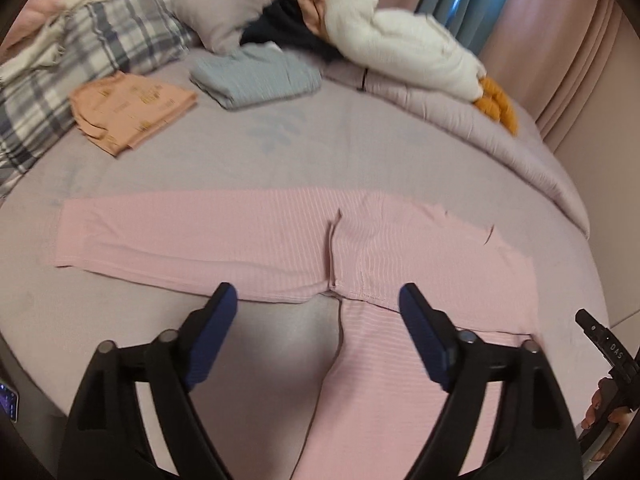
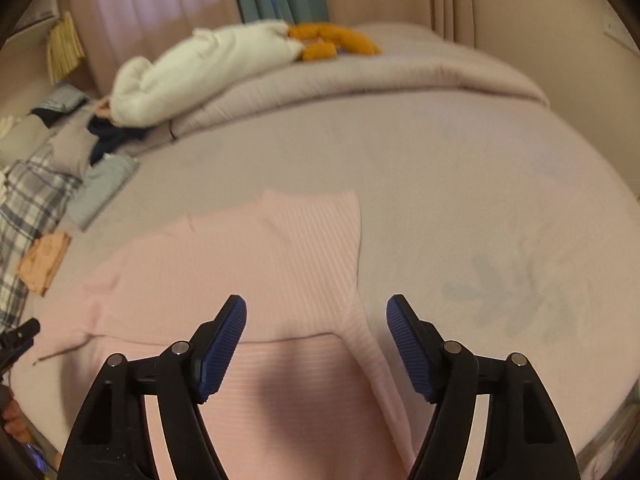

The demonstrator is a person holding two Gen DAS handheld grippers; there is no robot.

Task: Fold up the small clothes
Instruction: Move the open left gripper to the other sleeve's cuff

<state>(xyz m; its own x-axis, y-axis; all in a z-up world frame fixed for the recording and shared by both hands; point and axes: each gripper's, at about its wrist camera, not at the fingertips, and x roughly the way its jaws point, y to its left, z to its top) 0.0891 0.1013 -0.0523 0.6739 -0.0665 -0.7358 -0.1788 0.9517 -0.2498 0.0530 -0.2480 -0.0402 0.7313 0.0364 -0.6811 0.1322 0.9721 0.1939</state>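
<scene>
Pink leggings (image 1: 208, 236) — one leg stretched leftward

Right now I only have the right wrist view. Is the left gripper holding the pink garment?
Observer: No. The left gripper is open, with nothing between its pads.
Operator: How does the garment lie on that side?
Observer: The pink garment has one long part stretched flat to the left on the bed.
Operator: Folded pieces?
Observer: The peach piece is folded and printed, beside a folded grey-blue piece.
</scene>
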